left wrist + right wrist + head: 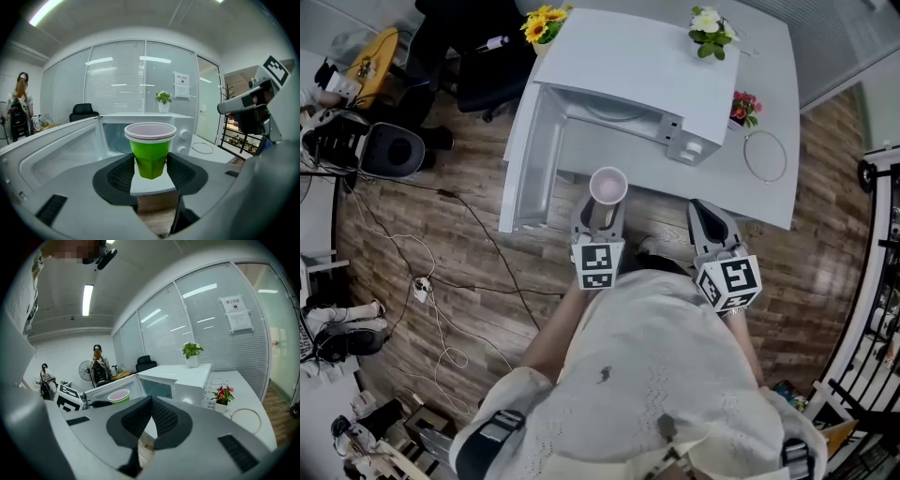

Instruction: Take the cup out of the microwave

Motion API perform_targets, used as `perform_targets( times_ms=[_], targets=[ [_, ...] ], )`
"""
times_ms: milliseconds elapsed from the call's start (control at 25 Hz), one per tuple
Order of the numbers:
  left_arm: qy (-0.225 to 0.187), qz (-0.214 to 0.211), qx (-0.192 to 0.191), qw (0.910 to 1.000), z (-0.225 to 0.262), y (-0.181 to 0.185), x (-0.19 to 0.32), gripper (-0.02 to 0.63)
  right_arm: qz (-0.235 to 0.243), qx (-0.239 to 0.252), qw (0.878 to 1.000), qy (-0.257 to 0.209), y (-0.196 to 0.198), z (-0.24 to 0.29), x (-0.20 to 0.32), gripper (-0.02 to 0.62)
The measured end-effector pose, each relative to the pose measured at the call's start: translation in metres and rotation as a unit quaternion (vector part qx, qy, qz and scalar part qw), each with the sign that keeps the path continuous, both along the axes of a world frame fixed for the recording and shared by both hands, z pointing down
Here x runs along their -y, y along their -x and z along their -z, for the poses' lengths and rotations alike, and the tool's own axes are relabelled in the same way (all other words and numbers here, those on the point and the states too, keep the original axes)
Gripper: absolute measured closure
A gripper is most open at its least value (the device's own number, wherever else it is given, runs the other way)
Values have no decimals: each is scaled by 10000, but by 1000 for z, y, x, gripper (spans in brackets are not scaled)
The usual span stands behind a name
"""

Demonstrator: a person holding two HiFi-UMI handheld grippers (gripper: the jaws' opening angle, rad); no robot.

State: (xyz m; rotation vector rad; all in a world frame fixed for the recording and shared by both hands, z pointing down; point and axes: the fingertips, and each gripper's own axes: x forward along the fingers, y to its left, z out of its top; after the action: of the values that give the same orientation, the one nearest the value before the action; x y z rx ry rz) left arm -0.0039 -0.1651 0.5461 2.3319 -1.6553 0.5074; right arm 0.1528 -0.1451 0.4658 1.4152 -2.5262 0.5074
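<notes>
A green cup (150, 154) with a pink inside and white rim stands upright between the pads of my left gripper (151, 174), which is shut on its lower half. In the head view the cup (608, 185) hangs just in front of the white microwave (647, 70), clear of its cavity (605, 127). The microwave door (528, 159) is swung open to the left. My right gripper (705, 220) is to the right of the cup, near the table's front edge, with its jaws together and nothing in them. The right gripper view shows its pads (161, 418) touching.
The microwave stands on a white table (769, 202). On it are a yellow flower pot (544, 23), a white flower pot (711, 30), a small red flower pot (741, 108) and a wire ring (765, 155). Cables lie on the wooden floor (441, 272) at the left.
</notes>
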Motion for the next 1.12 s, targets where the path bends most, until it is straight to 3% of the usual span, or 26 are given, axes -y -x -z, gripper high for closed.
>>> perform_targets(
  times_ms=[600, 1120],
  targets=[
    [-107, -71, 105, 9999, 8, -21, -45, 368, 160, 47, 9998, -77, -14, -2, -35, 586],
    [-164, 71, -326, 9993, 51, -14, -56, 370, -1, 77, 9991, -425, -19, 29, -33, 586]
  ],
)
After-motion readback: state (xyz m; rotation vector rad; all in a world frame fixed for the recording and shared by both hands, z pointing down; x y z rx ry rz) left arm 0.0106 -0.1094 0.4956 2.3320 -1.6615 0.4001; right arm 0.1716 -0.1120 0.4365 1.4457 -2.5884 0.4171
